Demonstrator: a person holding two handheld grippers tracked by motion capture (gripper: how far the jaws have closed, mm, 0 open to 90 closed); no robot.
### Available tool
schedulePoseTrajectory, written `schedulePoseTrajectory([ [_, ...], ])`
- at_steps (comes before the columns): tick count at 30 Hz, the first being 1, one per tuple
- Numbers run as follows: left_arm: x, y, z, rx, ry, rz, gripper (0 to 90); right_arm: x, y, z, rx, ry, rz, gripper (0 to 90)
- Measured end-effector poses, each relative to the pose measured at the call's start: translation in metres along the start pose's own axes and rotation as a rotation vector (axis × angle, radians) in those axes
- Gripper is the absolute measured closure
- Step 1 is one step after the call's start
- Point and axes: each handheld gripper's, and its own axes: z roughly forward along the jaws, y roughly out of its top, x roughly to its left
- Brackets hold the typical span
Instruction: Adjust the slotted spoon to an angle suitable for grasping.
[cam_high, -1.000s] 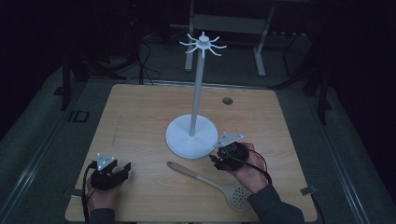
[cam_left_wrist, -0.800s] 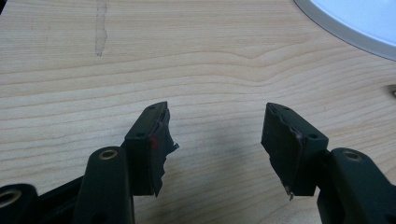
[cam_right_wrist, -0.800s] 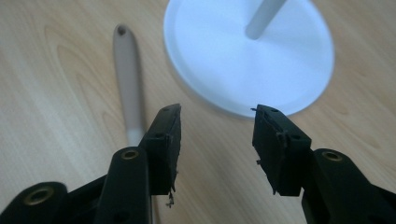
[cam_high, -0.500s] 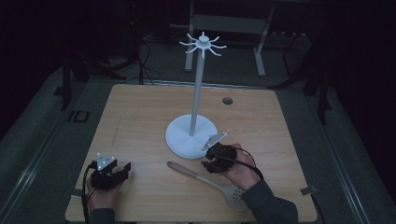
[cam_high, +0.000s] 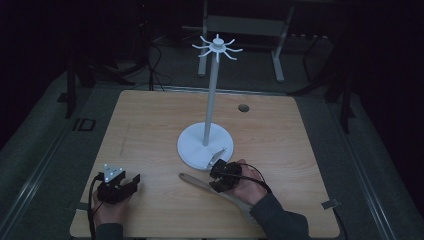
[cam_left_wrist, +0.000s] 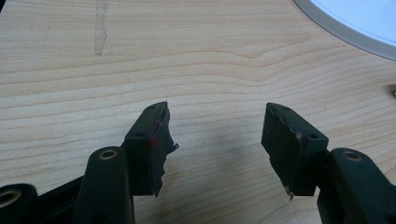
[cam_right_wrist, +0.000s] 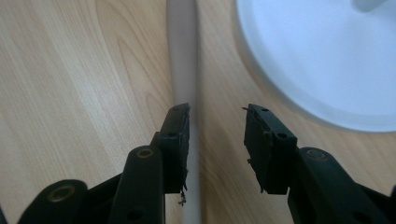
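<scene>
The table (cam_high: 150, 125) carries a white stand (cam_high: 205, 145) at its centre, its round base toward the near edge. The wooden spoon (cam_high: 200, 182) lies between that base and the near edge. The right gripper (cam_right_wrist: 217, 123) is spread around its handle; the left gripper (cam_left_wrist: 217, 128) sits spread near the near-left corner.

Matt pale wooden spoon (cam_right_wrist: 183, 60) on smooth wood-grain table (cam_high: 150, 125).

The high view looks forward and down on the whole table (cam_high: 150, 125) from above the person's side. Each gripper view sits close over the wood, facing along its own jaws. All three share the white stand base (cam_high: 200, 145) (cam_left_wrist: 355, 23) (cam_right_wrist: 322, 60).
</scene>
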Motion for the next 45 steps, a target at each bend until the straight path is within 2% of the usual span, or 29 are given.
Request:
schedulePoseTrajectory([
  [10,0.001,0.0,-0.001,-0.001,0.0,-0.002,42.1,0.009,0.002,0.025,0.076,0.032,-0.031,64.2],
  [16,0.001,0.0,-0.001,-0.003,0.0,-0.003,42.1,0.007,0.001,0.037,0.109,0.073,-0.028,72.5],
  [18,0.001,0.0,-0.001,-0.004,0.0,-0.004,42.1,0.009,0.001,0.038,0.109,0.068,-0.039,74.1],
  [20,0.001,0.0,-0.001,-0.006,0.0,-0.005,42.1,0.009,0.0,0.036,0.101,0.043,-0.043,74.4],
  [22,0.001,0.0,-0.001,-0.005,0.0,-0.006,42.1,0.006,-0.002,0.033,0.074,0.033,-0.025,74.5],
  [25,0.001,0.0,-0.001,-0.004,0.001,-0.005,42.1,-0.003,-0.007,0.025,0.042,0.019,0.039,74.5],
  [26,0.001,0.0,-0.001,-0.004,0.001,-0.005,42.1,-0.003,-0.007,0.025,0.042,0.019,0.039,74.5],
  [27,0.001,0.0,-0.001,-0.004,0.001,-0.006,42.1,-0.013,-0.011,0.02,0.024,0.005,0.089,74.3],
  [30,0.001,0.0,-0.001,-0.001,0.001,-0.003,42.1,-0.028,-0.018,0.014,0.018,-0.023,0.201,74.0],
  [31,0.001,0.0,-0.001,-0.001,0.001,-0.003,42.1,-0.033,-0.021,0.012,0.019,-0.033,0.227,73.8],
  [32,0.001,0.0,-0.001,-0.001,0.001,-0.003,42.1,-0.033,-0.021,0.012,0.019,-0.033,0.227,73.8],
  [33,0.001,0.0,-0.001,0.0,0.001,-0.002,42.1,-0.041,-0.024,0.01,0.032,-0.049,0.275,73.5],
  [34,0.001,0.0,-0.001,0.0,0.001,-0.002,42.1,-0.041,-0.024,0.01,0.032,-0.049,0.275,73.5],
  [35,0.001,0.0,0.0,0.001,0.001,-0.002,42.1,-0.046,-0.028,0.01,0.042,-0.054,0.305,73.2],
  [40,0.001,0.0,0.0,0.001,0.001,0.0,42.1,-0.05,-0.032,0.014,0.06,-0.039,0.324,73.1],
  [45,0.001,0.0,-0.001,-0.001,0.002,-0.002,42.1,-0.048,-0.029,0.021,0.085,-0.035,0.311,72.4],
])
